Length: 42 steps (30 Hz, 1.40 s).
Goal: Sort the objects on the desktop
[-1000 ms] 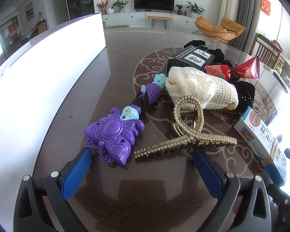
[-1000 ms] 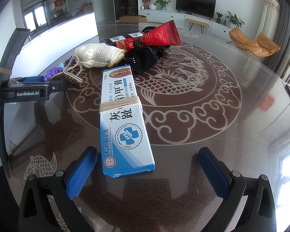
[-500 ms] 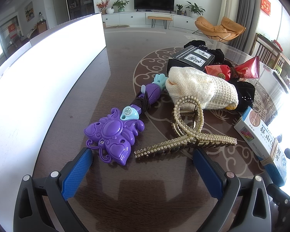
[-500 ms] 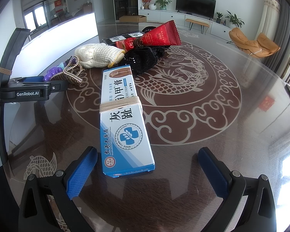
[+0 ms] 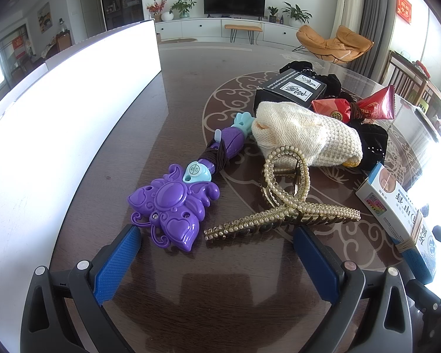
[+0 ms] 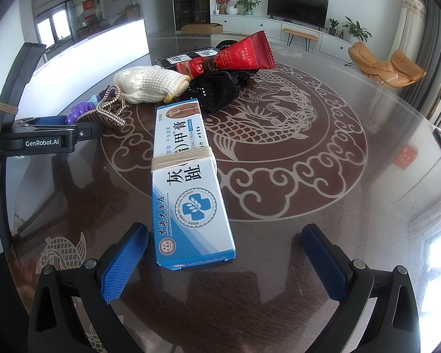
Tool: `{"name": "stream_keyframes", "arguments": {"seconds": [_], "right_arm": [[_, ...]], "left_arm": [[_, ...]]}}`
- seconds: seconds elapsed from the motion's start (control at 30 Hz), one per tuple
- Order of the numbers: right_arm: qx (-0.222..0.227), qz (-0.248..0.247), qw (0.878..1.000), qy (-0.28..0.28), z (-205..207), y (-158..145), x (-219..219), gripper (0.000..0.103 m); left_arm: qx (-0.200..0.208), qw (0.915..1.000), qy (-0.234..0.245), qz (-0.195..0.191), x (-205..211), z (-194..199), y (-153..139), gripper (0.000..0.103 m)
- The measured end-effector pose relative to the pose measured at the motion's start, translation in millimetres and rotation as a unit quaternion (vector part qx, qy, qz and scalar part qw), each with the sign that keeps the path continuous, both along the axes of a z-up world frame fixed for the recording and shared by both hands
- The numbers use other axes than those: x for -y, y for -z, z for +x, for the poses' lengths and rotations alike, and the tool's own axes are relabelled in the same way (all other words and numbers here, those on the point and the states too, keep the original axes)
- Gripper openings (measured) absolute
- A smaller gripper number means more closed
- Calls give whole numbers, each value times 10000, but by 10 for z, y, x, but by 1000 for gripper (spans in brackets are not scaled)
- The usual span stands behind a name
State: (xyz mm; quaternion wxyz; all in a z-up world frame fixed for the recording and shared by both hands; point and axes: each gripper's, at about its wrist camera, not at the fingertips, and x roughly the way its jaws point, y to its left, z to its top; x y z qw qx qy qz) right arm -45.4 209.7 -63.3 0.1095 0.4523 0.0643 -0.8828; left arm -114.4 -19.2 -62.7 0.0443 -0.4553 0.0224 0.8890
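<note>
My left gripper (image 5: 217,235) is open and empty, just short of a purple toy wand (image 5: 173,206) and a pearl hair claw (image 5: 285,200). Behind them lie a cream knit glove (image 5: 305,135), a black box (image 5: 291,91), a red packet (image 5: 352,107) and black cloth (image 5: 370,144). My right gripper (image 6: 225,235) is open and empty, its jaws either side of the near end of a blue-and-white ointment box (image 6: 188,188) bound with a rubber band. The box also shows in the left wrist view (image 5: 397,209). The left gripper shows in the right wrist view (image 6: 47,138).
The objects lie on a dark glass-topped table (image 6: 308,176) with a fish pattern. A white panel (image 5: 58,117) stands along the table's left side. The cream glove (image 6: 150,83), red packet (image 6: 235,57) and black cloth (image 6: 220,88) lie beyond the ointment box.
</note>
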Motion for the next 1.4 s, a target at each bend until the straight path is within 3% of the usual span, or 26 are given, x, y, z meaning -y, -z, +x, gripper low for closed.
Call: {"name": "stream_keyframes", "arguments": {"seconds": [0.73,0.97,1.17,1.23,1.33,1.4], "right_arm": [[0,-1,10000,0,3,1,1,103],[1,-1,10000,0,-1,0,-1,103],[21,23,10000,-32,-2,-2,6,103],[313,78,9992,-221,-59,-25,19,103],[313,211,9979,-529,-155,-120,89,103],[422,312,9956,-773,-284,-154,189,103]], "left_arm": [[1,10000,-3,-1,-1,-2,-1,103],[80,9995,321,-14,19,172,16,103],[276,9990,-346,-14,236,234,-6,103],[270,9970,-674,283,407,255,-34,103],[158,9903,-949,1003,639,302,-77,103],[148,9893,-1020,1029,671,312,-79,103]]}}
